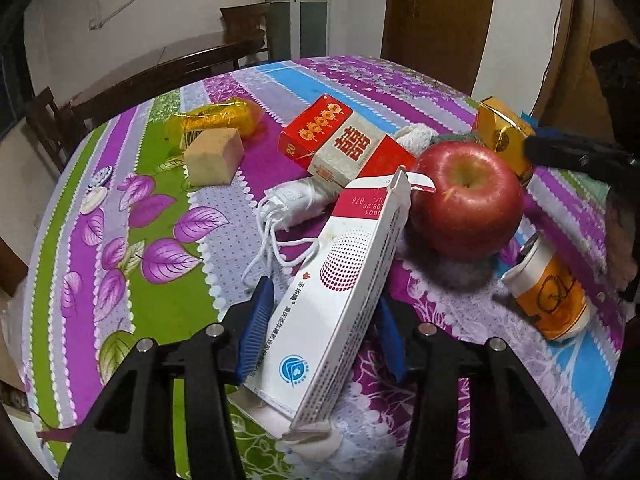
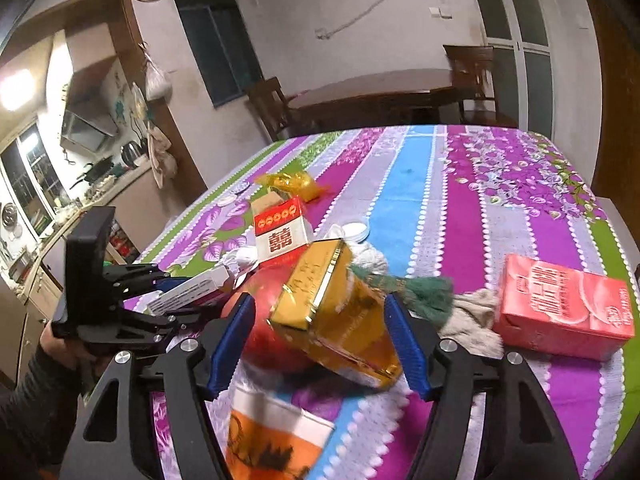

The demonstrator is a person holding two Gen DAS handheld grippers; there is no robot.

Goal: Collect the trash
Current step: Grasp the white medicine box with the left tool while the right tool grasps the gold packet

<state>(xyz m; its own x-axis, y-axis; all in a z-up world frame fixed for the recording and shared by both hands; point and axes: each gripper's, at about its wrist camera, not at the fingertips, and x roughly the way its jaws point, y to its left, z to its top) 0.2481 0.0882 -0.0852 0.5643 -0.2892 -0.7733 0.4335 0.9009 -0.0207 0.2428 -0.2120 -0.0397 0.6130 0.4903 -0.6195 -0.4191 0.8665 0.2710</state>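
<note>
A white and red carton (image 1: 340,280) lies tilted between the blue pads of my left gripper (image 1: 324,300), which press on both its sides; the same carton (image 2: 188,292) shows at the left of the right wrist view. A gold box (image 2: 332,304) sits tilted between the fingers of my right gripper (image 2: 320,300). The right pad is against the box, while the left pad (image 2: 232,340) stands off it with a gap. A red apple (image 1: 466,204) lies just behind both. A red and white carton (image 1: 340,140) and a gold wrapper (image 1: 218,118) lie farther back.
On the striped floral tablecloth (image 1: 160,300) lie a tan sponge block (image 1: 214,156), a white string pouch (image 1: 296,200), an orange and white cup (image 1: 552,296) on its side, a pink box (image 2: 560,308) and a green and white rag (image 2: 424,296). A dark table and chairs stand behind.
</note>
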